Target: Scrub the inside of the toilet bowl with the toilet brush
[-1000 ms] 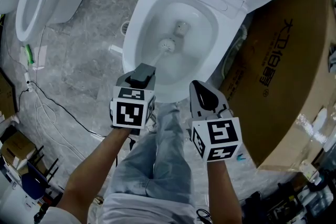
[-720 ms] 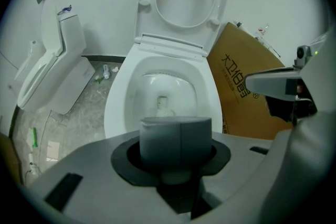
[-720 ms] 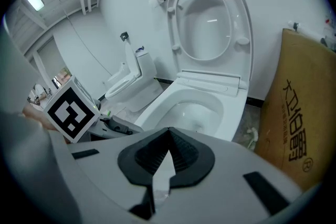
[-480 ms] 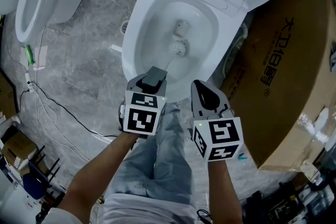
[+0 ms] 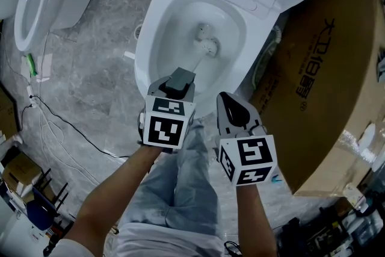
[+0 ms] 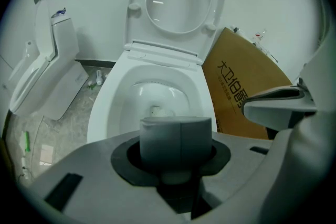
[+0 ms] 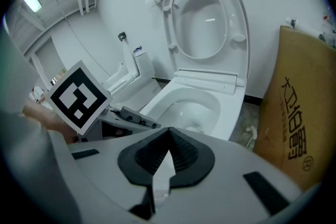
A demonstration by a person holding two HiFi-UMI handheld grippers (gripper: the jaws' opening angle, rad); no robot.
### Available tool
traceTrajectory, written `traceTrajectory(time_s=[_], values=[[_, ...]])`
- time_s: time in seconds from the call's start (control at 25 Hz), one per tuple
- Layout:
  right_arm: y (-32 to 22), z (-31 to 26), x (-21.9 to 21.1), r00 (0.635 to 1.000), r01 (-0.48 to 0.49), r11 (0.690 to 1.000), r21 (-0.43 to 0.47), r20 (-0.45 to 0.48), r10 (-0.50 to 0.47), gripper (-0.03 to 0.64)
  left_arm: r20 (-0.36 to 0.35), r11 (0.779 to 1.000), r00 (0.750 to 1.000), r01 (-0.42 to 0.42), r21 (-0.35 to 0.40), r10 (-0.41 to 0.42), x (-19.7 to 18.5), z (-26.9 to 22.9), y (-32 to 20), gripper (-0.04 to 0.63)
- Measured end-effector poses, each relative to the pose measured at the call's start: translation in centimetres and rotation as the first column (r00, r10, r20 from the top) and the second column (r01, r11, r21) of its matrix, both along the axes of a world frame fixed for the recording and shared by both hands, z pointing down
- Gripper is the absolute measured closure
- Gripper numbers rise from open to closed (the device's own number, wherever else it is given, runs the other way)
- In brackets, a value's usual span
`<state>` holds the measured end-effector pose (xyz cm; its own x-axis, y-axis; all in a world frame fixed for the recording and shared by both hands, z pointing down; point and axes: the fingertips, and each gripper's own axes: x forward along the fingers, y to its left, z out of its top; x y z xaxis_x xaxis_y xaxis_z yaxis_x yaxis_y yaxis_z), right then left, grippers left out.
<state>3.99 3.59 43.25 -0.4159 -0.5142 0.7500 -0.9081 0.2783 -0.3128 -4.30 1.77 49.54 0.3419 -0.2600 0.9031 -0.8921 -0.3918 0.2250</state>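
The left tool (image 5: pixel 178 83) clamps the toilet brush (image 5: pixel 208 46), its head down in the toilet bowl (image 5: pixel 148 39). The right tool (image 5: pixel 233 106) is pinched together, empty. A cardboard box (image 5: pixel 325 87) crowds the bowl's right side, and 1 spare toilet (image 5: pixel 29 4) stands left.

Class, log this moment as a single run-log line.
phase: scrub | left tool: shut on brush | brush head: deep in bowl | right tool: shut, empty

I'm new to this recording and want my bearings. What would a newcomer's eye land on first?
The open white toilet bowl at top centre draws the eye first, with the toilet brush head down inside it and its handle clamped in the left hand-held gripper. The right hand-held gripper hangs shut and empty beside it. A big cardboard box stands at the toilet's right.
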Motion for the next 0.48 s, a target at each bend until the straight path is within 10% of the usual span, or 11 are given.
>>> traceTrajectory(time_s=[0.48], values=[[-0.9, 1.2, 0.8, 1.0, 0.005, 1.0, -0.026, -0.003, -0.005, 0.618, -0.019, 0.999, 1.0, 0.025, 0.035, -0.025, 1.5, 0.4, -4.3, 0.439]])
